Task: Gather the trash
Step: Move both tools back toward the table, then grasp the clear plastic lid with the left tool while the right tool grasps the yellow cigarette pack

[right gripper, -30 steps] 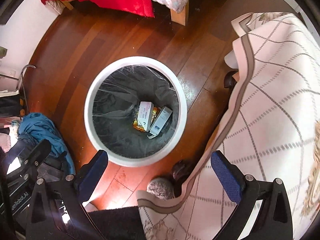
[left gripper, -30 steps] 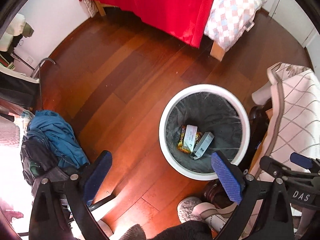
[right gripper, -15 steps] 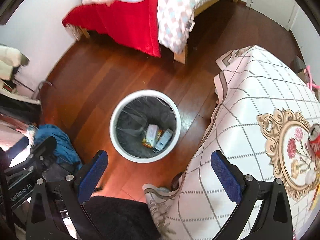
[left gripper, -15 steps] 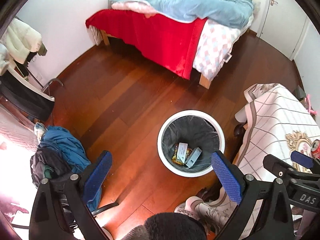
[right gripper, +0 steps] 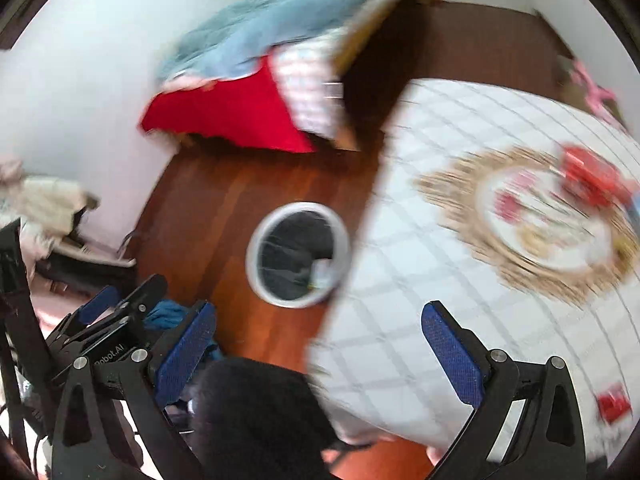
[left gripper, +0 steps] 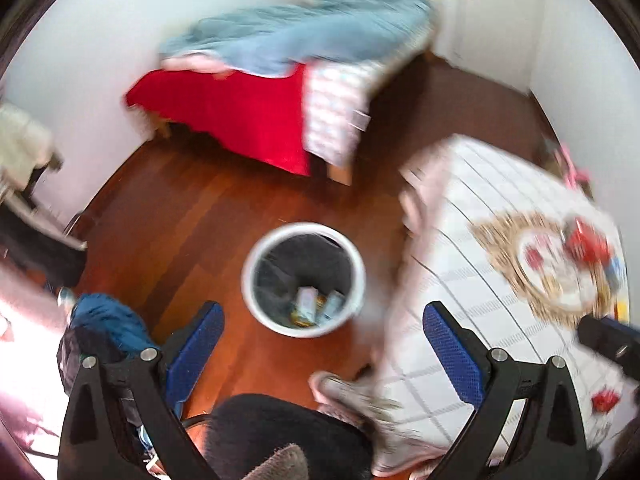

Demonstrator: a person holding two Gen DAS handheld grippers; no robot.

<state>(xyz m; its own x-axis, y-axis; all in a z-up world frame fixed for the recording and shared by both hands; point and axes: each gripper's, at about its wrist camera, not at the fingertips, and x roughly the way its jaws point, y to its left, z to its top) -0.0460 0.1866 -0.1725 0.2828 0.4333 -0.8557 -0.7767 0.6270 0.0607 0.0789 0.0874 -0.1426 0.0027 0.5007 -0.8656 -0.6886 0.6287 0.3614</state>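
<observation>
Through my left wrist camera, my left gripper [left gripper: 323, 344] stood wide open and held nothing, above the wooden floor [left gripper: 192, 216]. The white bin [left gripper: 256, 280] sat beside the cloth-covered table [left gripper: 480, 320], with a few blurred wrappers [left gripper: 308, 304] at its bottom. Through my right wrist camera, my right gripper [right gripper: 320, 344] was likewise spread wide and empty; a red can [right gripper: 588, 172] lay blurred on the tablecloth.
</observation>
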